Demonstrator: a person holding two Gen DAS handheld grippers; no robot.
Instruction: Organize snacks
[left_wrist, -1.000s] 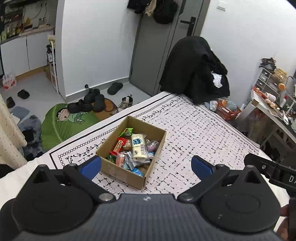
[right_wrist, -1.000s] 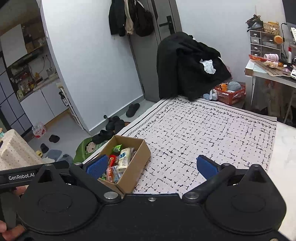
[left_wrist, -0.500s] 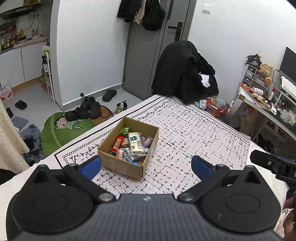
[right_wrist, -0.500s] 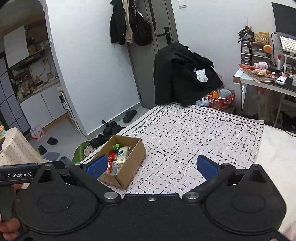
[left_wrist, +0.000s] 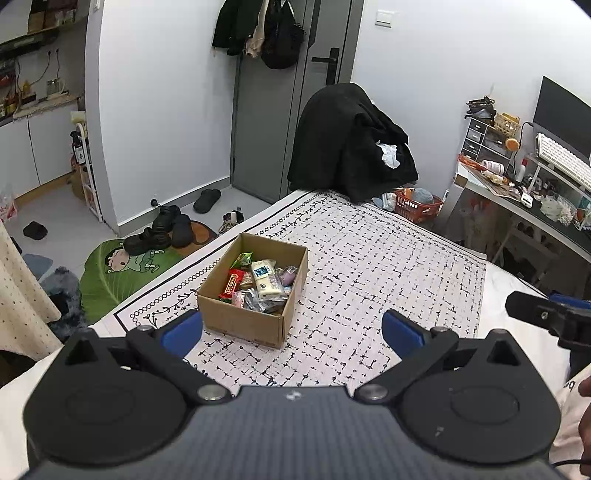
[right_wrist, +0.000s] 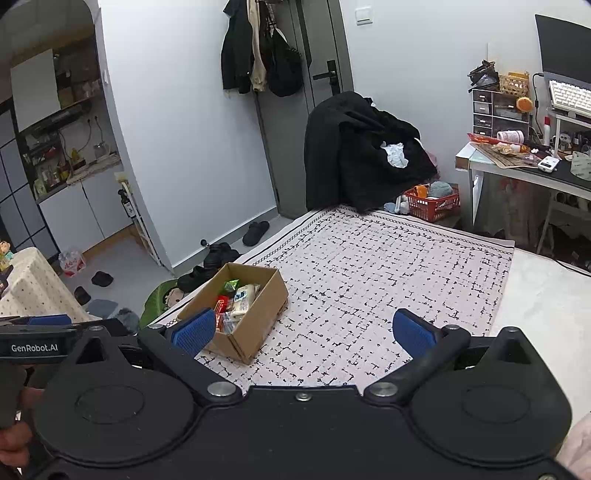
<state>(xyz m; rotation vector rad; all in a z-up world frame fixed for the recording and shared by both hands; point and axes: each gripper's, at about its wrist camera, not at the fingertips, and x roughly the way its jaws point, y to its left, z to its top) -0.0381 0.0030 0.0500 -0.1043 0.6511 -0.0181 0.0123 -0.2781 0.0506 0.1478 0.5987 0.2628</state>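
1. Left tool (left_wrist: 291, 334) spread wide, nothing between its blue pads, held well back from the cardboard box (left_wrist: 255, 291).
2. Right tool (right_wrist: 304, 330) likewise wide apart and empty, box (right_wrist: 236, 314) off to its left.
3. Box sitting open on the patterned cloth (left_wrist: 388, 266), near its bordered edge.
4. Snacks (left_wrist: 260, 286) piled inside: red, green, white wrappers.

You can read "GenRobot.AI" in white on the black left gripper (right_wrist: 35, 347); the print on the snack wrappers (left_wrist: 258, 282) is too small.
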